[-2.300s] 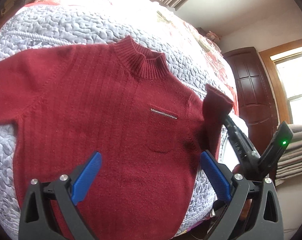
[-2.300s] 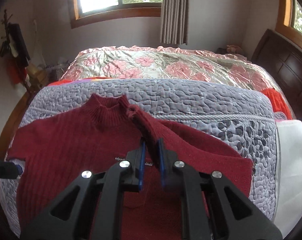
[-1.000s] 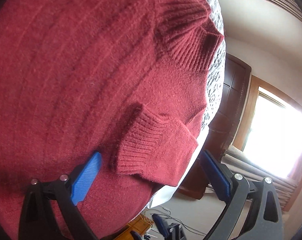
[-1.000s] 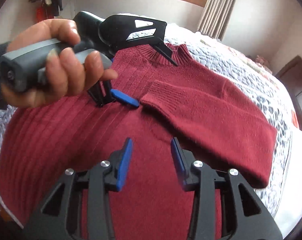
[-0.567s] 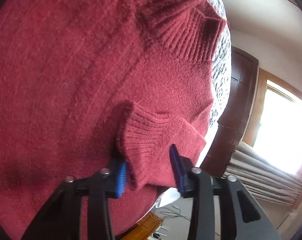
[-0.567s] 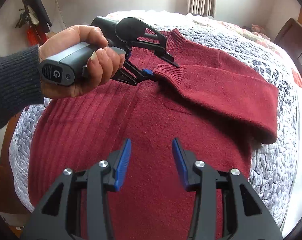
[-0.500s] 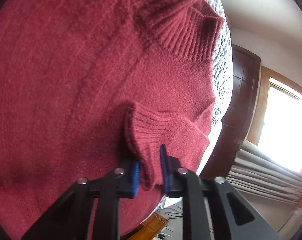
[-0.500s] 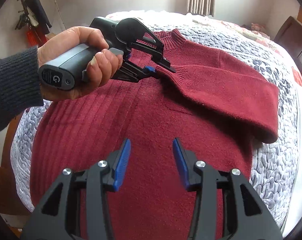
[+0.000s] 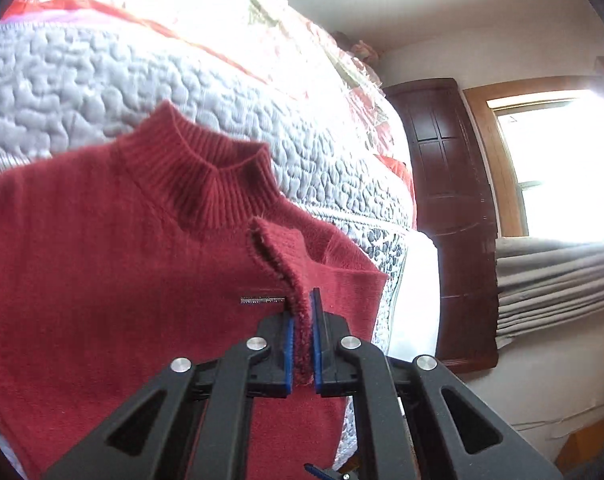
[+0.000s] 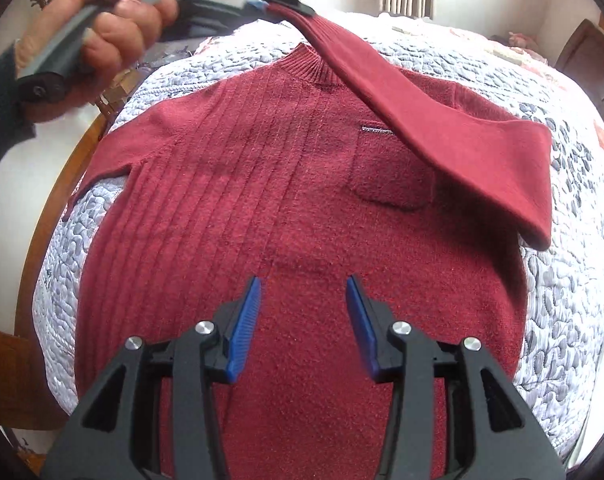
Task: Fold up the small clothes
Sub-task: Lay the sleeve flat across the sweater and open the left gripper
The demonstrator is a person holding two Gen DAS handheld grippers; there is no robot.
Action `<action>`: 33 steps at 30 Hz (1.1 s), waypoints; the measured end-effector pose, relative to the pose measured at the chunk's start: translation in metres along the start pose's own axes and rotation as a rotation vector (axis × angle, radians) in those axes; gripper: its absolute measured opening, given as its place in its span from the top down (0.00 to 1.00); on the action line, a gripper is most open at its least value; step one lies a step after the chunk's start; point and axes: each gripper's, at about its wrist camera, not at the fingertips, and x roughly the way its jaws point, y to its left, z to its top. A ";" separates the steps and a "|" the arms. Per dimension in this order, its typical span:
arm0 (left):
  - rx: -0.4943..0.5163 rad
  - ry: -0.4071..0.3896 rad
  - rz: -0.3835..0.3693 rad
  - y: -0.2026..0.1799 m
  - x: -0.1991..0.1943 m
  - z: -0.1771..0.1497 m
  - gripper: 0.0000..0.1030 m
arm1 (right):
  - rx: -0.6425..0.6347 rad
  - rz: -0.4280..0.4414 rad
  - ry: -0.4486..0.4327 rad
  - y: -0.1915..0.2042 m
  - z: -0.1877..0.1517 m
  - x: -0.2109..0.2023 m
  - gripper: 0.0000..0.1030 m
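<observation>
- Right now the dark red sweater (image 10: 302, 208) lies face up on a grey quilted blanket (image 10: 561, 280) spread over the bed, its ribbed collar (image 9: 206, 176) at the far end and its hem at the near edge.
- Its sleeve (image 10: 421, 96) on the right is doubled back at the shoulder and stretches up and to the left across the chest, lifted clear of the body fabric.
- The left gripper (image 9: 300, 344) has its blue pads pressed together on the ribbed cuff (image 9: 280, 264) of that sleeve; the cuff edge stands up between them.
- In the right wrist view, a hand (image 10: 102, 28) with a dark sleeve holds this tool at the far left, above the collar.
- The right gripper (image 10: 303, 328) hovers over the lower middle of the sweater with its fingers spread and nothing between them.
- A chest pocket (image 10: 389, 172) with a small light strip along its top sits just under the raised sleeve.
- A dark wooden door (image 9: 453, 216) and grey curtains (image 9: 557, 280) stand to the right of the bed.
</observation>
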 end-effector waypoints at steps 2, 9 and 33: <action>0.034 -0.023 0.020 -0.006 -0.016 -0.002 0.94 | 0.003 0.003 0.001 0.000 0.000 0.000 0.57; -0.007 -0.087 0.073 0.047 -0.062 -0.012 0.94 | 0.005 0.002 0.010 -0.001 -0.001 0.002 0.57; -0.260 -0.141 0.110 0.185 -0.084 -0.067 0.94 | -0.010 0.000 0.037 0.001 -0.004 0.012 0.57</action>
